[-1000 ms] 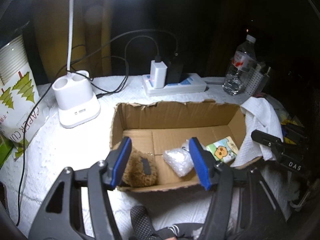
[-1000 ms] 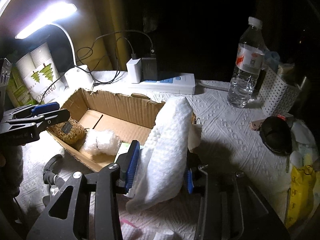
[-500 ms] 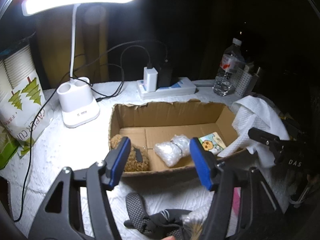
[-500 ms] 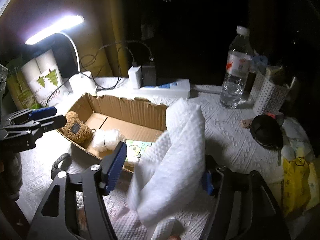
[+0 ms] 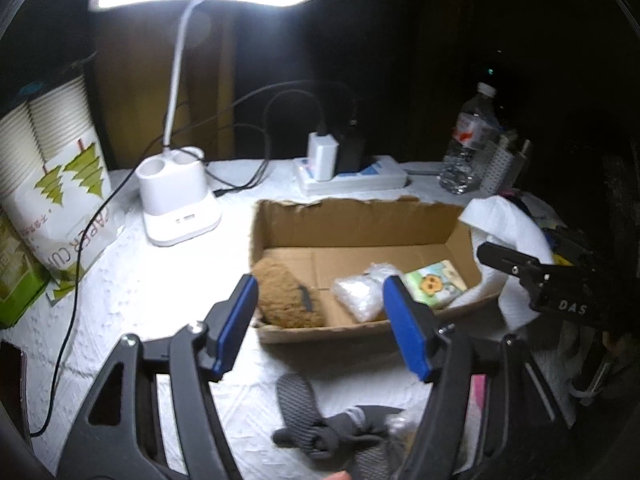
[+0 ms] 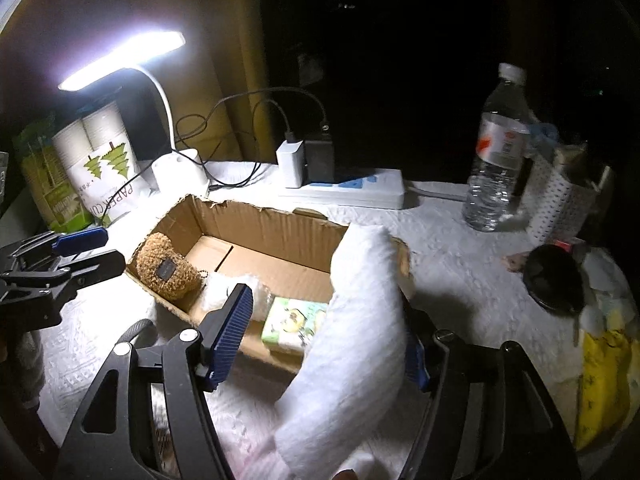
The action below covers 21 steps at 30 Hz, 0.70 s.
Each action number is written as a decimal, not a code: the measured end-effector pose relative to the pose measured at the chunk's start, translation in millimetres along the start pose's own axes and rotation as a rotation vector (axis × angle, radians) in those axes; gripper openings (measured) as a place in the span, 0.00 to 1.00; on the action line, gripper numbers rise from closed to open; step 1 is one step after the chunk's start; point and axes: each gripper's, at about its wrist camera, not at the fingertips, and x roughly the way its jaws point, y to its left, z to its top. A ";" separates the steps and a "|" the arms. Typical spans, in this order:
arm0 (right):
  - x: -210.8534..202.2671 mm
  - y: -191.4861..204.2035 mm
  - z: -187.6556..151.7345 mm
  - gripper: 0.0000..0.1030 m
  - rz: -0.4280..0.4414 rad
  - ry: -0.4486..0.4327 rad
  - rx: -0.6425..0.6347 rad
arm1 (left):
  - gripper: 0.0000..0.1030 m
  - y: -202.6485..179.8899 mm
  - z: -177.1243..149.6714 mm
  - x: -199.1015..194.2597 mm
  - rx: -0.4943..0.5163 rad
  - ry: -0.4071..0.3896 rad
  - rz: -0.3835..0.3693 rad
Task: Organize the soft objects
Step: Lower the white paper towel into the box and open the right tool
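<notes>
An open cardboard box (image 5: 360, 224) (image 6: 260, 220) holds a brown plush (image 5: 284, 296) (image 6: 166, 268), a clear plastic bundle (image 5: 358, 292) and a cartoon tissue pack (image 5: 434, 284) (image 6: 292, 320). A white towel (image 6: 364, 320) (image 5: 508, 224) hangs over the box's right wall. It lies between the jaws of my right gripper (image 6: 326, 320), which is open; the left pad stands clear of it. My left gripper (image 5: 318, 308) hovers before the box's near wall, jaws opening, nothing between them. Grey socks (image 5: 320, 432) lie on the cloth under it.
A lit desk lamp (image 5: 180, 208) and a pack of paper cups (image 5: 52, 168) stand left of the box. Behind it lies a power strip (image 5: 352, 176) with chargers and cables. To the right are a water bottle (image 6: 496, 160), a white basket (image 6: 560, 200) and a yellow bag (image 6: 604, 380).
My right gripper's jaws have opened off the white towel, which now hangs on the box wall. My left gripper has drawn back from the box, bringing the grey socks into view.
</notes>
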 end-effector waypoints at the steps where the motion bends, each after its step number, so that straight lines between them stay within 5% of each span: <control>1: 6.9 1.4 1.3 0.68 0.000 0.009 -0.003 | 0.65 4.9 0.6 1.9 -0.006 0.001 0.009; 10: 65.1 23.5 10.7 0.68 0.002 0.080 -0.043 | 0.65 32.6 -0.9 18.7 -0.040 0.020 0.015; 21: 20.0 16.2 41.6 0.68 -0.073 -0.063 -0.053 | 0.65 31.6 0.0 13.9 -0.034 0.002 -0.013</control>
